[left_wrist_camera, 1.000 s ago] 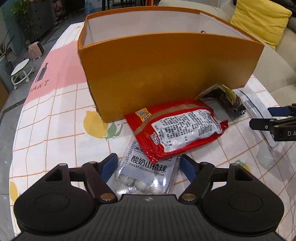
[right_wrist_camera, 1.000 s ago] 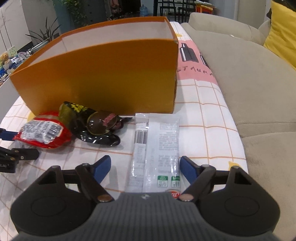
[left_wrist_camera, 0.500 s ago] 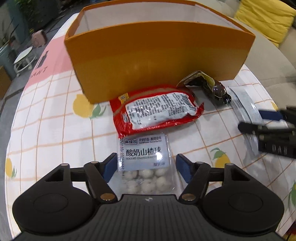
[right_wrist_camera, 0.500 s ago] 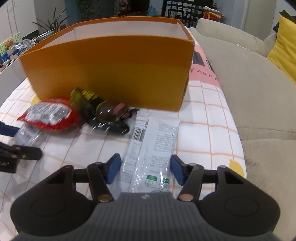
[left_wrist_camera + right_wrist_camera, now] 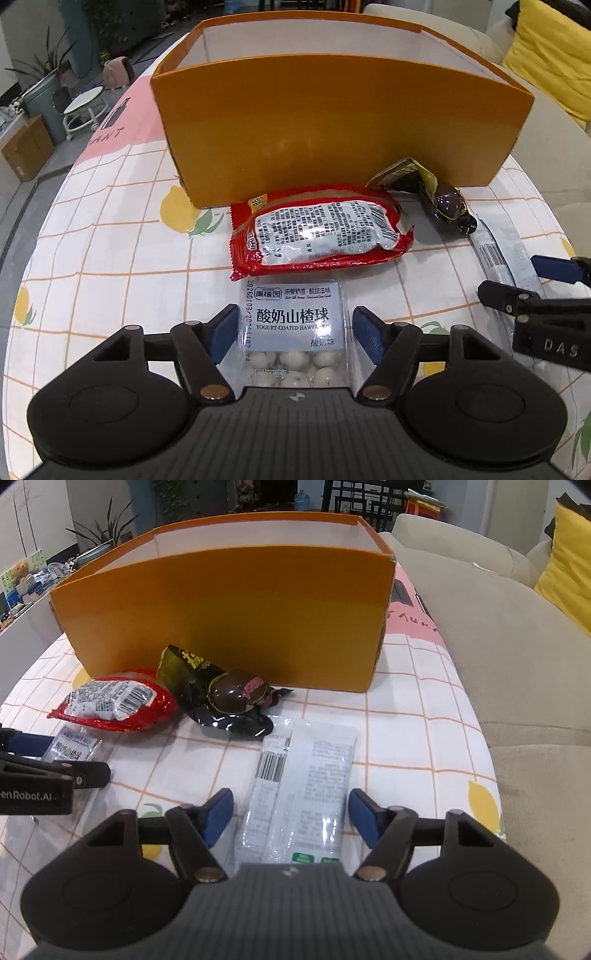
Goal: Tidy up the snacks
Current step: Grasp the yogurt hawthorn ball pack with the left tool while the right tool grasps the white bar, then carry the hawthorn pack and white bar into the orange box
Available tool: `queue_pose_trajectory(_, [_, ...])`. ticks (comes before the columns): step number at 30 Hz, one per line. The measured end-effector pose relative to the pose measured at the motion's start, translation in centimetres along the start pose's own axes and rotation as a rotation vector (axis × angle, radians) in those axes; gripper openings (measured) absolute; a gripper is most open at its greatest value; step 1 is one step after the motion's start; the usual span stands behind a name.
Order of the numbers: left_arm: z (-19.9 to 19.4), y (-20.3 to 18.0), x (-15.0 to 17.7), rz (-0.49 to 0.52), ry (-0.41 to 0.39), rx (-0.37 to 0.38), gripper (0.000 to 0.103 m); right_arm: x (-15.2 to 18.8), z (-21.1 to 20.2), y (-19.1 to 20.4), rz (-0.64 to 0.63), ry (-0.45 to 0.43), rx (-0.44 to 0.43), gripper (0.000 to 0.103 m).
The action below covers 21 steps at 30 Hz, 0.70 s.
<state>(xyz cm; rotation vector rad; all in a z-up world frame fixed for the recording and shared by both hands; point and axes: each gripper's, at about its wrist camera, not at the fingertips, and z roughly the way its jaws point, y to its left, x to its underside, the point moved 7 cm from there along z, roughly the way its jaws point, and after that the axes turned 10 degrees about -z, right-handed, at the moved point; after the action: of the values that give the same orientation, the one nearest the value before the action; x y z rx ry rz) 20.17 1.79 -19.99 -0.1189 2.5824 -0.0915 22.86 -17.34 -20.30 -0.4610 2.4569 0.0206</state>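
Observation:
A tall orange box (image 5: 332, 122) stands open-topped at the back of the table. In front of it lie a red packet (image 5: 317, 229) and a dark packet (image 5: 439, 199). My left gripper (image 5: 295, 328) straddles a clear bag of yogurt hawthorn balls (image 5: 291, 317). Its jaws are opening, the blue pads just off the bag's sides. My right gripper (image 5: 291, 812) straddles a long white packet (image 5: 303, 782), jaws opening too, with gaps on both sides. Each gripper shows in the other's view: the right gripper (image 5: 524, 282), the left gripper (image 5: 59, 757).
The table wears a checked cloth (image 5: 110, 240) with lemon prints and a pink band near the box. A beige sofa (image 5: 517, 646) with a yellow cushion (image 5: 569, 554) runs along the right edge. On the floor at left are a small stool (image 5: 83, 110) and a cardboard carton (image 5: 26, 147).
Both pairs of jaws narrowed around their packets, then widened again. The left view drew back, so more of the hawthorn bag's label now shows below the red packet.

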Motion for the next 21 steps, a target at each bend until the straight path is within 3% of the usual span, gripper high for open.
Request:
queue_pose_trajectory(4, [-0.2,0.1,-0.1,-0.024,0.010,-0.005,0.069,0.2,-0.2,0.1,-0.004,-0.001,0.006,0.061])
queue_pose_trajectory(10, [-0.5,-0.5,0.3,-0.022,0.023,-0.015,0.065,0.6,-0.9,0.4,-0.008,0.004,0.001,0.050])
queue_pose_trajectory(21, [-3.4,-2.4,1.0,-0.025,0.054,0.021,0.062,0.8,-3.9,0.8,0.004,0.030,-0.025,0.047])
